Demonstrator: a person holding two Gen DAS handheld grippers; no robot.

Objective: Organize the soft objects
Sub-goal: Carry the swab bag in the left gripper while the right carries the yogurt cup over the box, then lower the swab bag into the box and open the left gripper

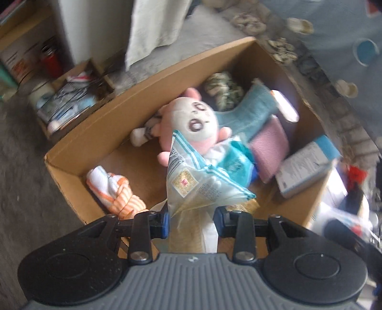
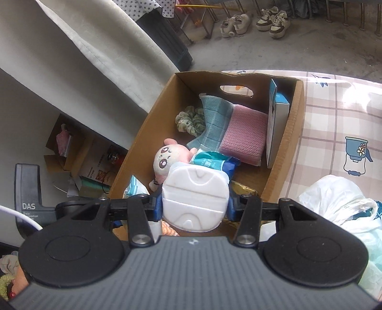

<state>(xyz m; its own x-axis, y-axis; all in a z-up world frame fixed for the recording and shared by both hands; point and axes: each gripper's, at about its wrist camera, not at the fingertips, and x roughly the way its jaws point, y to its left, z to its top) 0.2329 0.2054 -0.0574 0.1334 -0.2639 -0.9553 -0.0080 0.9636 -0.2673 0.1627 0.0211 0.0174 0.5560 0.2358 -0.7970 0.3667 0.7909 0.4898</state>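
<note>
A cardboard box [image 1: 114, 114] [image 2: 293, 124] holds a pink plush doll [image 1: 191, 119] [image 2: 167, 159], a teal cloth [image 1: 253, 107] [image 2: 212, 119], a pink cloth [image 1: 272, 147] [image 2: 246, 133], a green scrunchie [image 1: 224, 90] [image 2: 191, 119] and orange-striped socks [image 1: 114, 190]. My left gripper [image 1: 191, 217] stands over the box's near end with a clear teal-striped packet [image 1: 198, 181] between its jaws, which stand apart. My right gripper [image 2: 194, 202] is shut on a white wet-wipes pack lid [image 2: 194, 198] above the box.
A blue-and-white carton [image 1: 308, 167] [image 2: 277, 128] stands at the box's right side. A plaid tablecloth [image 2: 339, 124] carries a white plastic bag [image 2: 334, 202]. A smaller box of clutter [image 1: 71, 100] sits on the floor at left. Shoes [image 2: 257, 21] lie on the floor beyond.
</note>
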